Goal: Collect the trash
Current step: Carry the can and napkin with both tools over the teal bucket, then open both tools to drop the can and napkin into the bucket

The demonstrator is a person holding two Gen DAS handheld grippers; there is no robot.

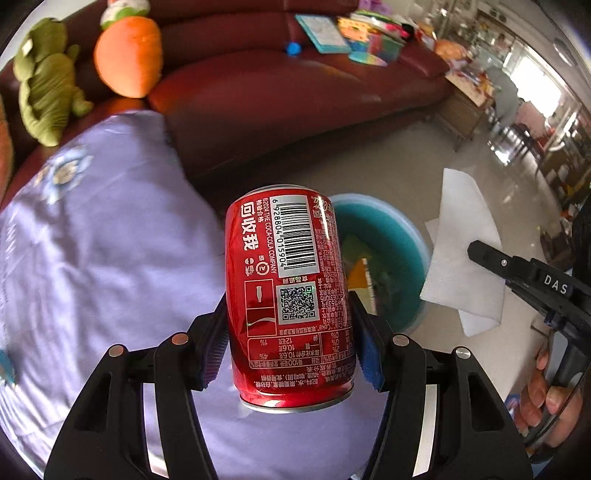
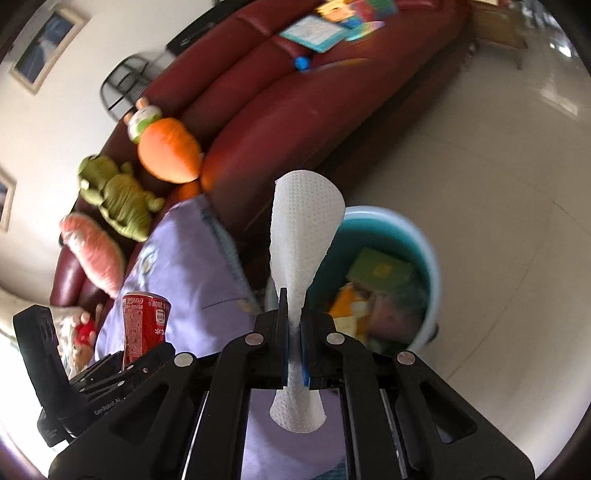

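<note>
My left gripper (image 1: 290, 332) is shut on a red cola can (image 1: 288, 295), its pads pressed on both sides; the can (image 2: 144, 325) also shows at the lower left of the right wrist view. My right gripper (image 2: 293, 325) is shut on a white paper towel (image 2: 304, 229) that stands up from the pinched jaws; the same towel (image 1: 461, 254) hangs at the right of the left wrist view. A teal bin (image 1: 399, 236) with trash inside sits on the floor just beyond the can. The bin (image 2: 428, 266) lies right of the towel.
A dark red sofa (image 1: 295, 92) holds a lilac pillow (image 1: 103, 258), a green plush (image 1: 44, 85), an orange carrot plush (image 1: 127, 55) and books (image 1: 347, 33). Pale tiled floor (image 2: 498, 177) spreads to the right. A hand (image 1: 550, 398) grips the right tool.
</note>
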